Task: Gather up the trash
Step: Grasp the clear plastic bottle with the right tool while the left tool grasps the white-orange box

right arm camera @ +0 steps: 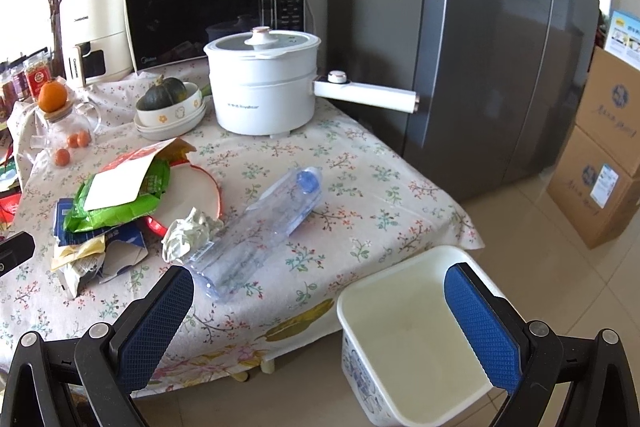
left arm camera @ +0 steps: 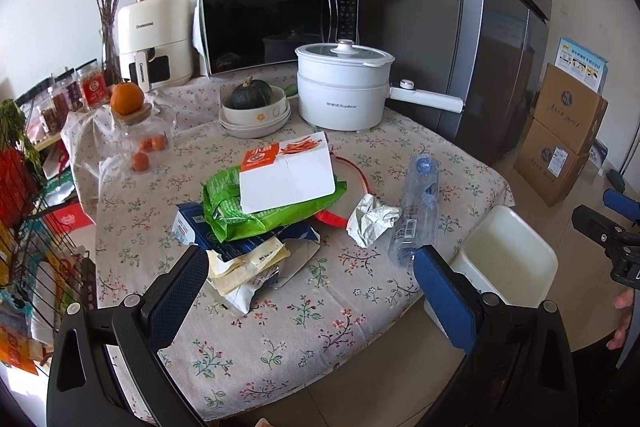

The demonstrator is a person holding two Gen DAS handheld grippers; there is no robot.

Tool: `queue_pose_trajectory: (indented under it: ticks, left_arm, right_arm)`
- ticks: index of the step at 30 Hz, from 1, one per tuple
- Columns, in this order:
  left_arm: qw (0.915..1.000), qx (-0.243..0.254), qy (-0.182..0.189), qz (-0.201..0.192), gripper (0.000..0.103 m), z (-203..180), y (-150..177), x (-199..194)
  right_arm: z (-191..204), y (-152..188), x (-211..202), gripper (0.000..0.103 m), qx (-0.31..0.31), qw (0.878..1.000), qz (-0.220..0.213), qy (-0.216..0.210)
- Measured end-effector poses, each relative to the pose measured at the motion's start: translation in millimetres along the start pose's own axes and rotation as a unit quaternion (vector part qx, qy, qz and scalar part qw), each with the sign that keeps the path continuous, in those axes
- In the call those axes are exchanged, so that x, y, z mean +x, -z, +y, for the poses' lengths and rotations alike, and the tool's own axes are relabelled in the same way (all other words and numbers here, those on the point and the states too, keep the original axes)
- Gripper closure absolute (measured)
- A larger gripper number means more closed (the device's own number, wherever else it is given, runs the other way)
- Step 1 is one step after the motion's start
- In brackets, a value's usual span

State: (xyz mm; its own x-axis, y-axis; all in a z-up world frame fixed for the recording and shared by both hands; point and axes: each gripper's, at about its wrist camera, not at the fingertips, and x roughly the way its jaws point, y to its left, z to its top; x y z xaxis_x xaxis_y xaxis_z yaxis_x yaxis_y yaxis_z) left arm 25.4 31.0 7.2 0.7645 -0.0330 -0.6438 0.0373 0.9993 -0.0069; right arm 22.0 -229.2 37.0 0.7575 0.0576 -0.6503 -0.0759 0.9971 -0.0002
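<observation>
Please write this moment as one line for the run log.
stage: not started | left gripper: open, empty | right gripper: open, empty | bottle, wrappers: on table | bin: empty

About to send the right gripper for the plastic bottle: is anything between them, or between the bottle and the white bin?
Nothing visible. The open right gripper faces the plastic bottle across bare tablecloth; crumpled paper lies beside it. The white bin stands open below the table edge.
</observation>
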Motion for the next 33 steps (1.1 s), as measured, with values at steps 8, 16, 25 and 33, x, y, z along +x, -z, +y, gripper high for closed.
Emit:
queue_pose_trajectory:
  ticks: [8,16,25,33]
  left_arm:
    - [0.995,-0.033,0.041,0.085,0.0,34,-42,39]
    - [0.9853,-0.101,0.015,0.137,0.001,95,-40,100]
    - [0.9812,-0.119,0.026,0.149,0.005,111,-52,146]
    - [0.9871,-0.08,0.017,0.137,0.004,58,-83,168]
  right_arm:
    - [2,-31,49,0.0,0.021,0.994,0.09,-0.063]
    - [17,-40,140,0.0,0.037,0.975,0.199,-0.09]
    - [13,-47,215,0.002,0.09,0.961,0.25,-0.079]
    - [20,-46,265,0.008,0.15,0.942,0.293,-0.068]
